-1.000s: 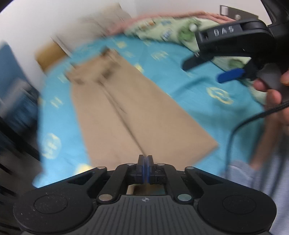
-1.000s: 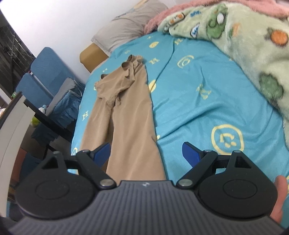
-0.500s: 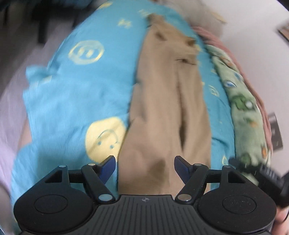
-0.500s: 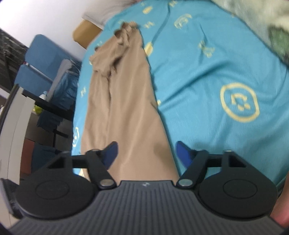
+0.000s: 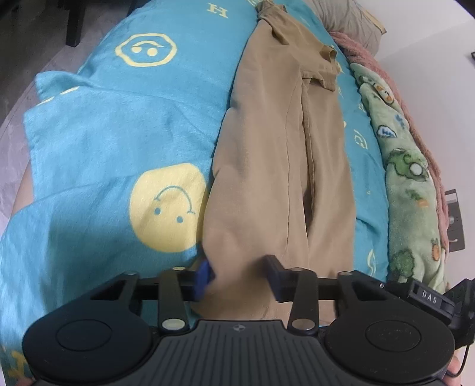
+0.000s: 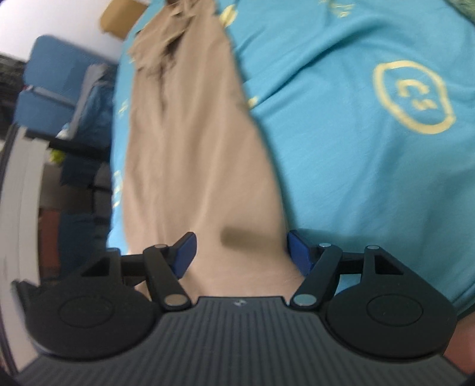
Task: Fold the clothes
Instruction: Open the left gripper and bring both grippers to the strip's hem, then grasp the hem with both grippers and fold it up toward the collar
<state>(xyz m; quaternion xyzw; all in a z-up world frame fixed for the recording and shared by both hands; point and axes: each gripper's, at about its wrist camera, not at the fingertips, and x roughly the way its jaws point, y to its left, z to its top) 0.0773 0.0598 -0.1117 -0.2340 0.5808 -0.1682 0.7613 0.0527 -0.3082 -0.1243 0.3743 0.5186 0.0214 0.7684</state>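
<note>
Left wrist view: the turquoise bedsheet (image 5: 124, 124) with its yellow smiley prints fills 9 o'clock, the tan trousers (image 5: 267, 166) run from 6 up to 12 o'clock, and a green cartoon-print blanket (image 5: 409, 178) lies along 3 o'clock with a grey pillow (image 5: 347, 23) near 1 o'clock. The left gripper (image 5: 237, 274) sits at 6 o'clock over the near hem of the trousers; its jaws are closing, about half apart, with the hem's left corner between them, and the blue left pad looks to be touching the fabric edge, though a firm pinch cannot be told. 1 second ago this gripper was shut, empty, and rolled sideways with the trousers lying diagonally; now they run straight away from the camera. At 4 o'clock the black body of the right gripper (image 5: 430, 300) is just beside.

Right wrist view, somewhat blurred: blue chairs (image 6: 59, 89) stand at 9 o'clock, the trousers (image 6: 190, 148) stretch from 6 to 12 o'clock, and the sheet (image 6: 356, 148) covers 3 o'clock. The right gripper (image 6: 239, 251) straddles the hem's right side, jaws closing yet wide, cloth between the pads but not pressed. Compared with 1 second ago, it sits lower and closer to the cloth, and its jaws are narrower.
</note>
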